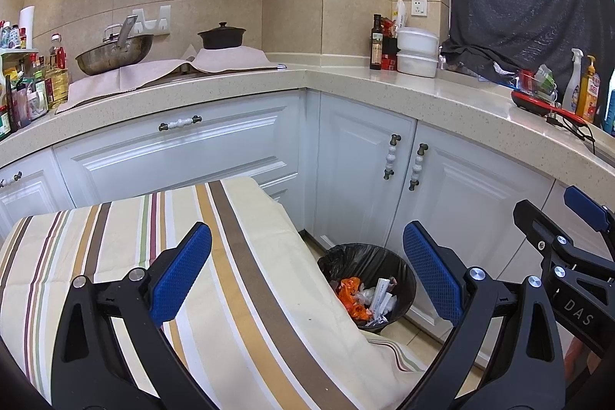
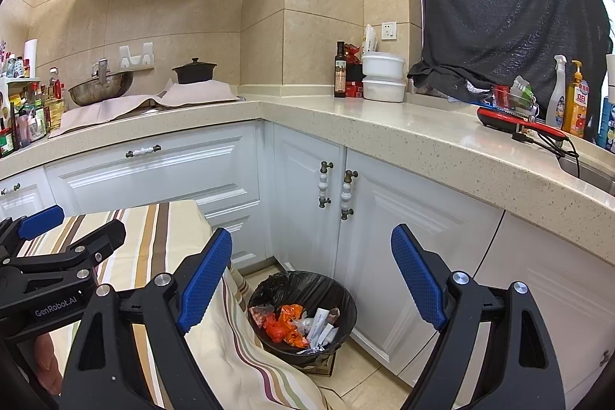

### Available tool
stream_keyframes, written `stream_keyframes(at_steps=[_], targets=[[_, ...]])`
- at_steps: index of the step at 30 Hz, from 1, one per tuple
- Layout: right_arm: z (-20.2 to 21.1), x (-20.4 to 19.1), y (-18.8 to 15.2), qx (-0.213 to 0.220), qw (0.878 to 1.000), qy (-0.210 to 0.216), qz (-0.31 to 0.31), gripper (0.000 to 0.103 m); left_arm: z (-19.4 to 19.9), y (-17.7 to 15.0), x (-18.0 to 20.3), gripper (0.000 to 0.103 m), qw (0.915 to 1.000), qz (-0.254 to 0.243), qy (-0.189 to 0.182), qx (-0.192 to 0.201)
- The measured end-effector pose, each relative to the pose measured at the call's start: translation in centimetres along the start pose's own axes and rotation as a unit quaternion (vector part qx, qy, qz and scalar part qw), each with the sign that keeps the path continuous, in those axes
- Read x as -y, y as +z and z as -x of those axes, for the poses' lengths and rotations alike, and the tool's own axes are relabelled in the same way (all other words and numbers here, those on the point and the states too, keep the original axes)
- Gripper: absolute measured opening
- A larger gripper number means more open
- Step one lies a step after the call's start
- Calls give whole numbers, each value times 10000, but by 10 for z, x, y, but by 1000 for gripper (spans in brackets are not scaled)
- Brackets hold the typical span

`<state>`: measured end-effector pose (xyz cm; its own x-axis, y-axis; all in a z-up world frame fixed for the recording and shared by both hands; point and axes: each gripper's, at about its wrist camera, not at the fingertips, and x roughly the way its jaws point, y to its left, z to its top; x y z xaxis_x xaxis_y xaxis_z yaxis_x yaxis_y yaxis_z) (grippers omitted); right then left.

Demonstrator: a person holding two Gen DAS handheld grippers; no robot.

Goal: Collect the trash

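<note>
A black-lined trash bin stands on the floor in the cabinet corner. It holds orange wrappers, white paper packets and other scraps. My left gripper is open and empty above a striped tablecloth, left of the bin. My right gripper is open and empty, above and in front of the bin. The right gripper also shows at the right edge of the left wrist view, and the left gripper shows at the left of the right wrist view.
The striped cloth covers a table whose corner overhangs the bin. White cabinets and a beige L-shaped counter surround it. The counter holds a wok, a black pot, bottles, white containers and a red tray.
</note>
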<state>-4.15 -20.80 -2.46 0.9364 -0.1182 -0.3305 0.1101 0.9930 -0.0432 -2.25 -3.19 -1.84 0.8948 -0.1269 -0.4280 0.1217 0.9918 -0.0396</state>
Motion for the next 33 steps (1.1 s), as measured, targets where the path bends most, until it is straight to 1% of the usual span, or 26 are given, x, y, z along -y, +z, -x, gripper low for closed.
stream_keyframes(at_steps=[8,24,33], targets=[[-1,0,-1,-3,10000,0,-4,82,-1,-1,2,98,10000,-37,50,-20],[-1,1,-2,-9,10000,0,-11,83,-2,-2,7,98,9997,-176,-127,-62],[0,2,-3,-9,10000,-19,-21,83,-4,-3,6,98,9996,-224,-133,-122]])
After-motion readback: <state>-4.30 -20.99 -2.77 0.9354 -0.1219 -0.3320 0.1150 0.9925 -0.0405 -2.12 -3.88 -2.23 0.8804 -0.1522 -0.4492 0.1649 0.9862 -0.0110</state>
